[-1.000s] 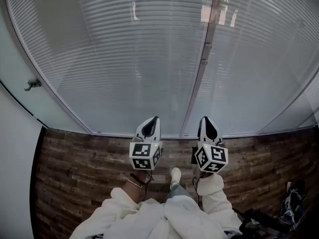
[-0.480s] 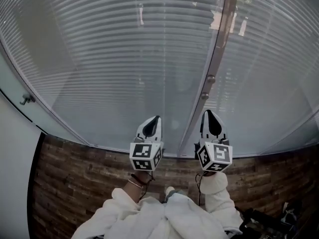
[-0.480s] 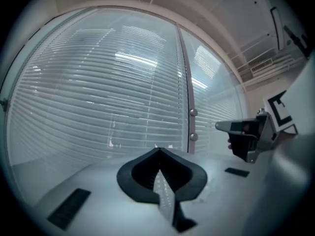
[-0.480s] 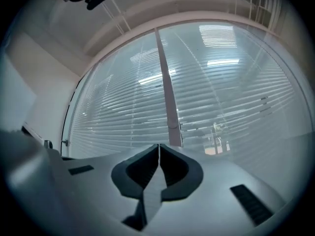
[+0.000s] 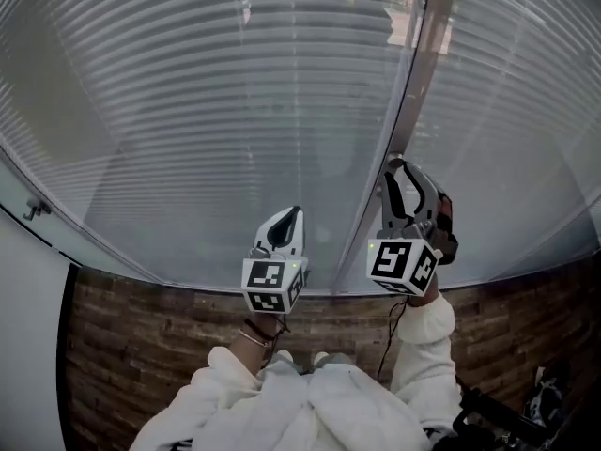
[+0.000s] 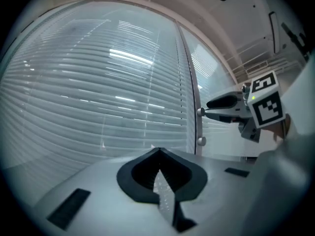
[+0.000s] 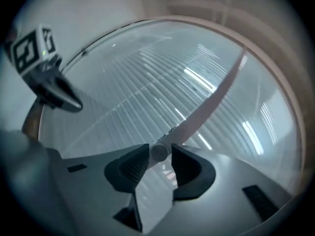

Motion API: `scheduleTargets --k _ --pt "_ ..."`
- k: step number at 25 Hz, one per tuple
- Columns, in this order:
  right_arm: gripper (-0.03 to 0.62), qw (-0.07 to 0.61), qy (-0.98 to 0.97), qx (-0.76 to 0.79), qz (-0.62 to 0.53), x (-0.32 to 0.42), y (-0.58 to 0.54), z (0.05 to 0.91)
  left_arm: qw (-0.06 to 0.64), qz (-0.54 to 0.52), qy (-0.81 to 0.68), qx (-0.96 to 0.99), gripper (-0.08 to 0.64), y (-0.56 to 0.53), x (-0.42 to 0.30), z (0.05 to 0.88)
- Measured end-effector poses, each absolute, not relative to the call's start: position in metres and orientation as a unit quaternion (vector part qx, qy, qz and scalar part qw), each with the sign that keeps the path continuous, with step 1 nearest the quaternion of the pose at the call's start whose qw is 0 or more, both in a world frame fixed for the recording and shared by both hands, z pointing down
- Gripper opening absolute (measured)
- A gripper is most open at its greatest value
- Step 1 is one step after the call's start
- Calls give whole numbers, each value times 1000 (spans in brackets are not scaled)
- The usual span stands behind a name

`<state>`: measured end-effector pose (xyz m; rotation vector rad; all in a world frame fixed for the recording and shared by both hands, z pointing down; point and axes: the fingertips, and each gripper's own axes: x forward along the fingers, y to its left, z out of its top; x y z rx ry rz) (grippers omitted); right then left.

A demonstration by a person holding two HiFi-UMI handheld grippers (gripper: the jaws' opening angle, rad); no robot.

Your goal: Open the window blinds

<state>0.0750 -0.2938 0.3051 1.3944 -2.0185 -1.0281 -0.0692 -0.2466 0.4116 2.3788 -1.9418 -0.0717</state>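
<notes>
The closed slatted blinds [image 5: 216, 111] fill the window in front of me. A vertical frame post [image 5: 427, 54] carries two small round knobs; the upper knob [image 5: 395, 160] [image 7: 159, 152] [image 6: 201, 112] sits between the jaws of my right gripper [image 5: 401, 169] [image 7: 158, 156]. Those jaws have just been opening and stand apart on either side of the knob, rolled on edge. In the left gripper view the right gripper [image 6: 209, 107] points at that knob, with the lower knob [image 6: 201, 141] beneath it. My left gripper [image 5: 293, 218] [image 6: 158, 154] is shut and empty, level, short of the glass.
A second blind panel [image 5: 526, 139] lies right of the post. A white wall [image 5: 23, 346] with a small latch [image 5: 36, 208] borders the left. Wood-pattern floor [image 5: 141, 346] runs below the window, and dark gear [image 5: 540, 397] lies at the bottom right.
Both grippers have moved toward the window. The right one rose, rolled onto its side and opened its jaws around the upper knob. The left stayed shut.
</notes>
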Motion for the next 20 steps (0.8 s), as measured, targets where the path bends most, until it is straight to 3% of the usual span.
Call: scheduleTargets --k 4,14,17,20 --pt "129 349 -670 482 -444 67 -313 311 38 -30 -619 784 2 -255 -66 410" --pt "129 465 -565 460 -503 68 -322 317 45 -29 -619 783 2 -254 -82 416" --pt "129 477 -554 451 -513 67 -324 316 46 -30 -620 782 2 -253 -85 416" --pt "127 435 -599 480 -470 69 -326 315 46 -29 -620 783 2 -250 -84 418"
